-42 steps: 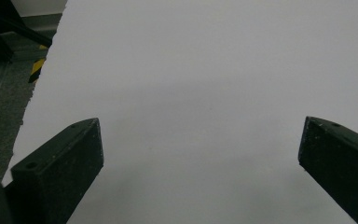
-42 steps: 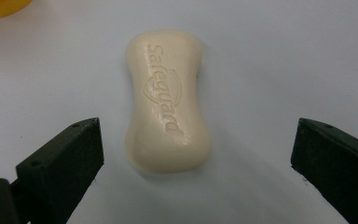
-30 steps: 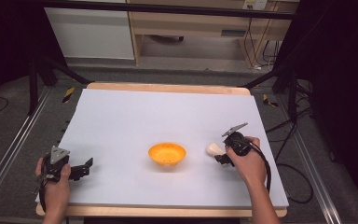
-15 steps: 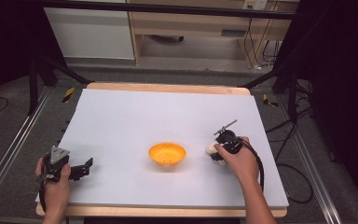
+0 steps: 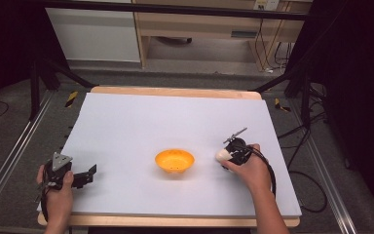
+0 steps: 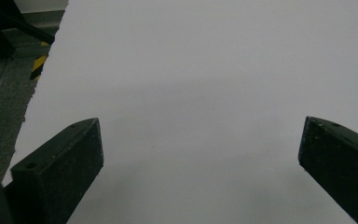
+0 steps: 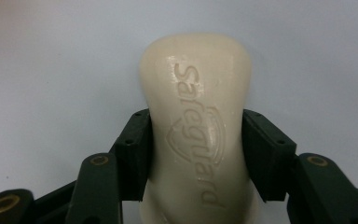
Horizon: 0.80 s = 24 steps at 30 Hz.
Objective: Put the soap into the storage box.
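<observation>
An orange bowl (image 5: 175,160) sits on the white sheet (image 5: 175,122) that covers the table (image 5: 175,91), a little nearer the person than the sheet's middle. Everything else is placed from that bowl.

To the right of the bowl, near it but apart, the right gripper (image 5: 228,155) is held in the person's right hand (image 5: 248,168). Its jaws are clamped on a cream soap bar (image 7: 198,126). In the right gripper view the two black jaws press against the bar's narrowed middle, one on each side, and the raised word "Safeguard" runs along the bar's face. The rounded far end of the bar juts out beyond the jaws over the white sheet. In the high view the soap (image 5: 222,154) shows as a pale lump at the gripper's tip, on the side facing the bowl; whether it rests on the sheet or is held just above it is hard to tell from here.

Well to the left of the bowl, near the sheet's left front corner, the left gripper (image 5: 88,174) is held in the left hand (image 5: 56,192), its grey plate on top. Its jaws point toward the bowl. In the left gripper view (image 6: 200,154) the two jaws stand wide apart with nothing but bare sheet between them.
</observation>
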Tool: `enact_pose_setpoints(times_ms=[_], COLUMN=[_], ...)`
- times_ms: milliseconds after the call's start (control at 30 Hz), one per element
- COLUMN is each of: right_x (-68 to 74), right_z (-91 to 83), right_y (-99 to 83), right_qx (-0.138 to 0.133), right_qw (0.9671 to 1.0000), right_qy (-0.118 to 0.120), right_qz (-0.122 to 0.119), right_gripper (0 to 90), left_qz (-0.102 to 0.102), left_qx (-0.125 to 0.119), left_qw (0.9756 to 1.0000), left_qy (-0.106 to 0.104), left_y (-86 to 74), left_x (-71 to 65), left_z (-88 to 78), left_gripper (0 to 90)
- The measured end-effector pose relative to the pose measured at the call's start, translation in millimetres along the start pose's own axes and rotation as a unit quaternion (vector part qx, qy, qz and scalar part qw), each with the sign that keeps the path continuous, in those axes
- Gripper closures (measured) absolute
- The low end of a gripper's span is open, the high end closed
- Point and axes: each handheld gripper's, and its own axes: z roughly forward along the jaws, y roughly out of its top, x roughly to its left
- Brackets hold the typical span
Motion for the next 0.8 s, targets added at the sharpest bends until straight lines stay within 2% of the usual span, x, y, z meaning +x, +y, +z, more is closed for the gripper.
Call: enact_pose_setpoints(times_ms=[100,267,333,400,533,633,667,800], right_x=[-0.9,-4.7,-5.1,-4.2,-3.5,-2.7,-2.5,3.5], right_z=[0.1,0.6,0.0,-0.4,-1.8,-10.7,-13.4,-24.2], right_y=[2.0,5.5,5.5,4.9,5.1,5.8,6.7,12.7], right_qx=[0.006,0.016,0.017,0.013,0.009,-0.007,-0.010,-0.015], right_qw=[0.9999,0.9997,0.9996,0.9995,0.9993,0.9992,0.9988,0.9978], right_qy=[0.007,0.015,0.019,0.014,0.019,0.022,0.023,0.031], right_qz=[0.005,-0.011,-0.009,-0.024,-0.030,-0.031,-0.041,-0.057], right_gripper=[47.9,48.9,49.1,49.5,49.6,49.7,49.7,49.7], left_qz=[0.001,-0.002,0.001,0.003,0.004,0.003,0.003,0.004], left_qx=[0.002,0.002,0.001,0.003,0.004,0.004,0.004,0.002], left_qw=[1.0000,1.0000,1.0000,1.0000,1.0000,1.0000,1.0000,1.0000], left_qy=[0.001,-0.001,0.000,0.002,0.006,0.006,0.006,0.005], left_y=[0.3,0.4,0.4,0.4,0.6,0.5,0.5,0.3], left_x=[-0.3,0.5,0.4,-0.4,-0.9,-1.1,-1.1,-1.3], left_z=[0.8,0.6,0.6,0.8,1.3,1.1,1.1,0.8], left_gripper=[0.0,0.0,0.0,0.0,0.0,0.0,0.0,0.0])
